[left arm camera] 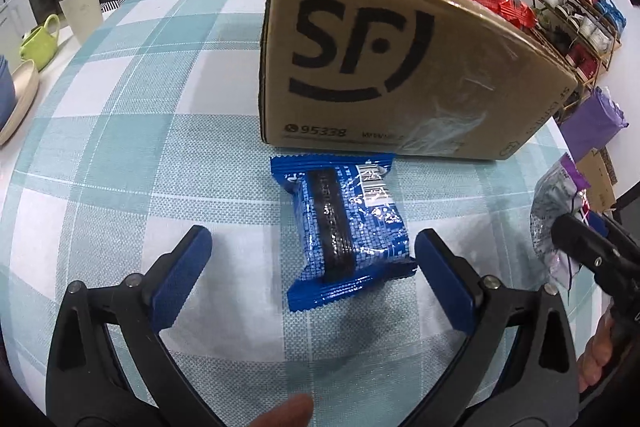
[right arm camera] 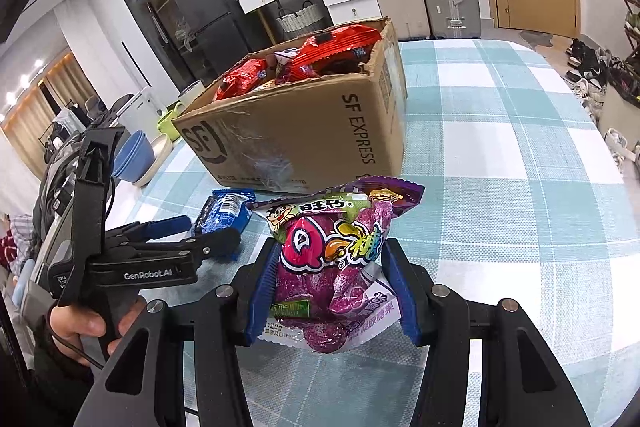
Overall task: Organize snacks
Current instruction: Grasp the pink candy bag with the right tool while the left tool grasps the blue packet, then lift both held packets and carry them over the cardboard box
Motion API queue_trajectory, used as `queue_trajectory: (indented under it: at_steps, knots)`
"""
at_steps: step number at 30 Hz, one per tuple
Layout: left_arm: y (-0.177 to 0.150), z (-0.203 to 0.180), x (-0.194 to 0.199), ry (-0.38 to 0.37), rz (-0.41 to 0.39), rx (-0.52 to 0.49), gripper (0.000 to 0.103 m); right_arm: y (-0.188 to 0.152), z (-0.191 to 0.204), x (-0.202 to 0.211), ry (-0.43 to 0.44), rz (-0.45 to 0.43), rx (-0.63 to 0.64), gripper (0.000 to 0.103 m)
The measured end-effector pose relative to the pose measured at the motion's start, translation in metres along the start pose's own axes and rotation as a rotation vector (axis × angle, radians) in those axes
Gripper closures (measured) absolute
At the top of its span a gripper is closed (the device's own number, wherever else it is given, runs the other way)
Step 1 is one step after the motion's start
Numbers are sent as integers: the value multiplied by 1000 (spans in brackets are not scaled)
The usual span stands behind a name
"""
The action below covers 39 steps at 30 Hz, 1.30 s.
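Straddling the blue snack packet, the left gripper is hanging with its jaws spread wide, one blue pad on each side and neither touching the wrapper. I judge it is lining up to take the packet, which is lying flat on the checked tablecloth just in front of the cardboard box. The wrapper is glossy crinkled film, pillow-shaped, with crimped end seals and a dark band running along its length.

The right gripper is clamping the purple candy bag, its ribbed blue pads pressing into both flanks so the soft, shiny pouch is bulging and standing upright above the cloth, probably being carried toward the box. Beyond both, the box is sitting open-topped, its corrugated walls scuffed and streaked with old tape, and red foil packets are already heaped inside. The cloth is a woven teal-and-white weave.
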State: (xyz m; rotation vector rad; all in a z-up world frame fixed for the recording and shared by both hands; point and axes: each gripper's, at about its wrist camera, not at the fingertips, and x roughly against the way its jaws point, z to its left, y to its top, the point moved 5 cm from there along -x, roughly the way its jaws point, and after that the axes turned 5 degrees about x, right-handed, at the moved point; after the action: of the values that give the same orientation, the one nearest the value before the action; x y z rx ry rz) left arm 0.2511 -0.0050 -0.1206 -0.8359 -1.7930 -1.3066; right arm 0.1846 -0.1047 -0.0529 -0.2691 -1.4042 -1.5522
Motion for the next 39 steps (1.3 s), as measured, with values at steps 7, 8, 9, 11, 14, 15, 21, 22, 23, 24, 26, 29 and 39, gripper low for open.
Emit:
queue_trajectory:
  at_steps: [7, 8, 9, 11, 14, 15, 21, 22, 23, 24, 26, 29, 39]
  knots:
    - [-1, -19, 4, -87, -14, -60, 55, 0, -1, 6, -11, -4, 3, 51]
    - [-2, -21, 5, -83, -17, -68, 55, 1, -1, 6, -13, -5, 3, 51]
    - [-4, -25, 6, -73, -24, -76, 59, 1, -1, 6, -14, -5, 2, 51]
    - [-5, -29, 7, -75, -28, -93, 60, 1, 0, 7, -15, -7, 2, 51]
    - [-11, -25, 19, -95, -42, -97, 62, 2, 3, 9, -14, -10, 5, 51]
    - [-12, -25, 21, -100, -46, -97, 62, 2, 3, 9, -15, -13, 6, 51]
    - [-14, -15, 53, -135, -92, -100, 62, 2, 8, 15, -9, -30, 15, 51]
    - [-13, -14, 58, -141, -101, -98, 62, 2, 9, 17, -8, -32, 16, 51]
    - [-12, -13, 63, -148, -110, -95, 62, 2, 11, 18, -8, -33, 18, 51]
    - [-11, -13, 68, -155, -118, -92, 62, 2, 12, 19, -10, -35, 22, 51]
    - [-9, -11, 77, -164, -133, -88, 62, 4, 15, 23, -13, -42, 28, 51]
    - [-6, -11, 91, -177, -154, -83, 62, 7, 19, 27, -16, -54, 34, 51]
    - [9, -17, 121, -205, -210, -93, 62, 21, 28, 35, -25, -82, 66, 51]
